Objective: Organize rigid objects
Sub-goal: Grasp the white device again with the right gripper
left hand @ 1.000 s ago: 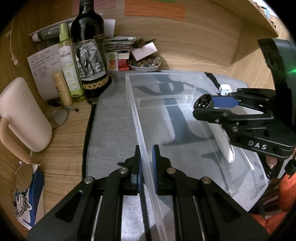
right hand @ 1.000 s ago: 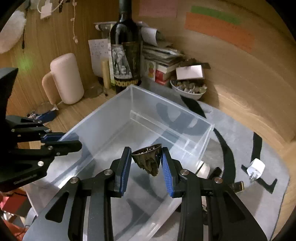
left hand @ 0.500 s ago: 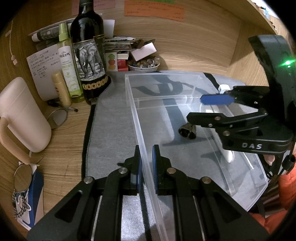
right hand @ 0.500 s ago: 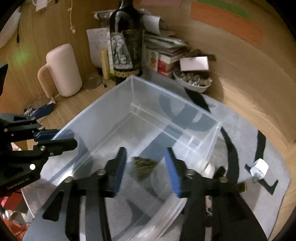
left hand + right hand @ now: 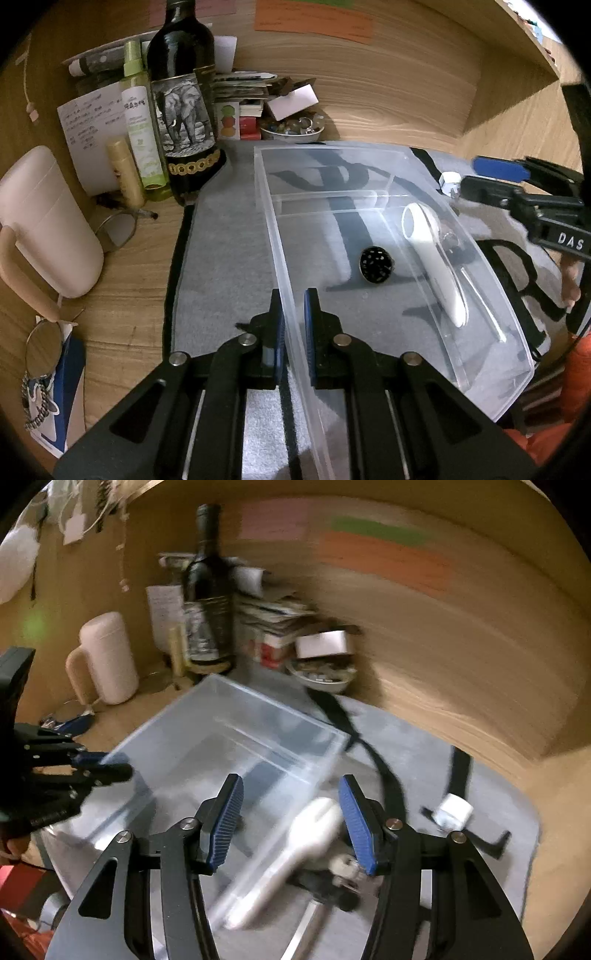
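Dropped since the earlier frame: black cap (image 5: 375,264), now on the bin (image 5: 480,258) floor beside the white handle (image 5: 436,258); your right hand-held gripper (image 5: 291,819), jaws just opened and empty, should clear the rim while your left hand-held gripper (image 5: 293,325) clamps the wall.

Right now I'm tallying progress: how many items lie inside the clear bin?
2: a round black speckled piece mid-floor, and a white handheld device along the clear bin's right wall. Nothing else shows inside.

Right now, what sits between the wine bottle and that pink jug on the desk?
In the left wrist view, a green spray bottle and a small gold tube stand between the wine bottle and the pink jug.
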Motion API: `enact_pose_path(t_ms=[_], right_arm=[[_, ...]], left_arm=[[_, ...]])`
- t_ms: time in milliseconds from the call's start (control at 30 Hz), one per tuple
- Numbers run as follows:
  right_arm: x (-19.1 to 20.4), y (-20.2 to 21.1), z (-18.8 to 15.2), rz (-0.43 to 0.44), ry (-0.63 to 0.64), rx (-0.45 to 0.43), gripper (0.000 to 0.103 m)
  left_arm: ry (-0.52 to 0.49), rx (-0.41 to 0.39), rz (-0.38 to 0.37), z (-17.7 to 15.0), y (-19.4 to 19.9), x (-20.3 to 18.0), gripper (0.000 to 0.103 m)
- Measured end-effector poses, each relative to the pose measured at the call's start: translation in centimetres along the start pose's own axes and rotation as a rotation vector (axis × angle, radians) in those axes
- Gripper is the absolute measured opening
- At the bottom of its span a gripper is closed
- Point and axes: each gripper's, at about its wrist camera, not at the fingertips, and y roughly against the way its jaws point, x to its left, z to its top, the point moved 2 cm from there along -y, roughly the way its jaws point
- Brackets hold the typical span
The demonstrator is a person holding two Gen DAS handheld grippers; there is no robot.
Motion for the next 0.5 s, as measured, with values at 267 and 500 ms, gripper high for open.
enact_pose_path(t_ms=[267,500], right_arm=[[-4.8,-0.3,-2.8,-0.059,-0.126,0.061,0.050],[-4.6,-2.8,-4.9,-0.019,-0.149,0.140,0.050]], left_arm=[[0.027,-0.005,0.019,-0.2,0.2,0.6,0.010],[0.035,0.000,0.045,-0.5,0.5,1.0,0.010]])
